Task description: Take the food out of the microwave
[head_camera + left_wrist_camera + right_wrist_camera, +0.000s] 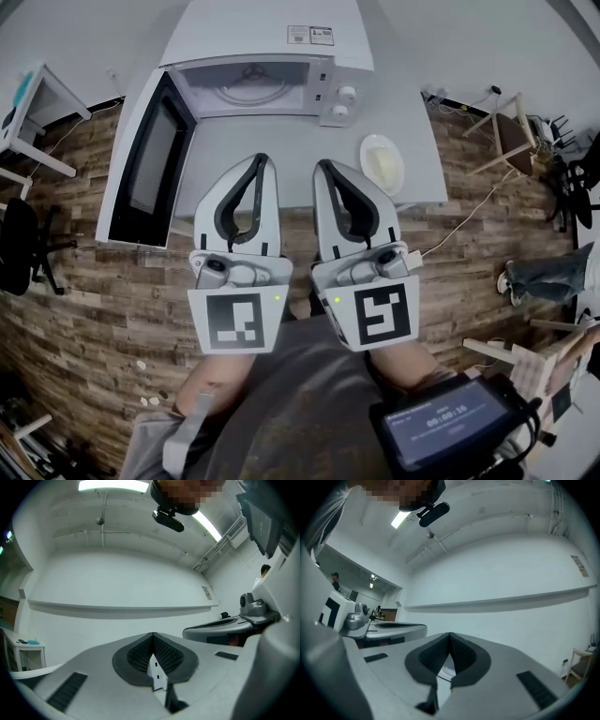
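The white microwave point(267, 56) stands at the back of the grey table point(281, 155), its door point(150, 159) swung wide to the left. Its cavity holds only the glass turntable point(250, 89). A white plate of pale food point(382, 161) rests on the table to the right of the microwave. My left gripper point(265, 161) and right gripper point(322, 166) hover side by side over the table's front edge, both shut with nothing between them. In the left gripper view the left gripper's pads point(140, 654) meet at their tips. In the right gripper view a sliver of the plate point(446, 671) shows below the right gripper's touching pads point(464, 656).
A white desk point(33, 112) and a black chair point(21, 246) are at the left. Wooden stools point(511, 141) and a seated person's leg point(544, 274) are at the right. A cable point(464, 223) trails off the table's right side. A screen device point(450, 422) hangs at my waist.
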{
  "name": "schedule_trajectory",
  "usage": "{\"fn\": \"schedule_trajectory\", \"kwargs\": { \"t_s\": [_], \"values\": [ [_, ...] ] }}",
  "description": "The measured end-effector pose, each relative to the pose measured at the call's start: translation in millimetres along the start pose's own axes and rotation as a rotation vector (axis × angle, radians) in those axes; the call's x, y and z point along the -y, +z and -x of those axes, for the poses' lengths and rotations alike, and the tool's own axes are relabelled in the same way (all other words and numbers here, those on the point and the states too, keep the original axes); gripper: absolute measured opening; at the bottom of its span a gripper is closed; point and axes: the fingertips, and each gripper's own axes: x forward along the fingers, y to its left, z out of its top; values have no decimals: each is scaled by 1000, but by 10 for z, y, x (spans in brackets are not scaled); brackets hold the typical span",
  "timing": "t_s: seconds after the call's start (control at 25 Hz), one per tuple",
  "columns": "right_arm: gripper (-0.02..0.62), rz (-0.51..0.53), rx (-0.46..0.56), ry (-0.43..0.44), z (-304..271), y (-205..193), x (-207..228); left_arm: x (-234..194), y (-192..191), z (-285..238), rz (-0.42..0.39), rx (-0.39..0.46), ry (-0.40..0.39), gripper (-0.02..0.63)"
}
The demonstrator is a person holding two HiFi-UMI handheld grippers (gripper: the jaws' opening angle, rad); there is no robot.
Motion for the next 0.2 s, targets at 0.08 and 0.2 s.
{"fn": "schedule_trajectory", "kwargs": {
  "t_s": [0.08,0.2],
  "values": [
    [6,3,-1,0,-2,-5,-1,8,1,-5,-3,4,-4,8],
    [6,20,0,-3,-7,-6,6,18,-4,-22,-6,7,-10,8]
  ]
}}
